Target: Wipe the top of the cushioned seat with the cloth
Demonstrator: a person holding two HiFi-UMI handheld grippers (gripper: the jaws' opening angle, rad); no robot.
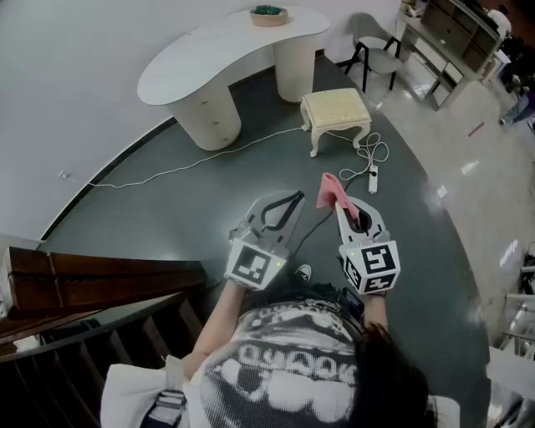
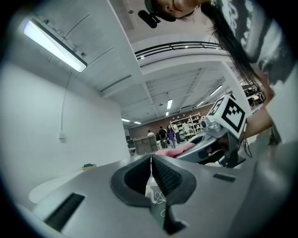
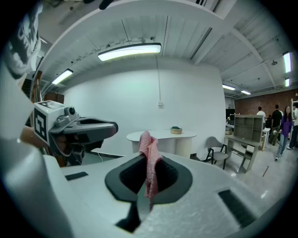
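Right tool (image 1: 338, 203) is clamped on the cloth (image 1: 331, 191), jaws pinched on its middle, so a bunched fold sticks up above the tips and a thin tail hangs down between the dark pads (clearest in the right gripper view). Cloth is pink, thin, crumpled and fairly small. The left tool (image 1: 294, 197) has its jaws pressed together with nothing between them; in the left gripper view only a hairline seam shows. The cushioned seat (image 1: 335, 107) is a low cream stool with a tufted square top and curved pale legs. It stands on the dark floor (image 1: 192, 209) just beside one pedestal of the white curved bench (image 1: 209, 58), well apart from both tools and the cloth. A bowl (image 1: 268, 15) with something green in it sits at the far end of the bench. A white cable (image 1: 209, 160) runs across the floor past the seat to a power strip (image 1: 373, 179). No brand or label can be read. The marker cubes (image 1: 378, 261) carry black-and-white square patterns, and the pale print on the person's dark shirt (image 1: 292, 351) is too blurred to read. Both forearms reach forward from the chest, with the tools side by side, close together, held over the floor and pointing toward the seat. A grey chair (image 1: 380, 54) stands behind the seat.
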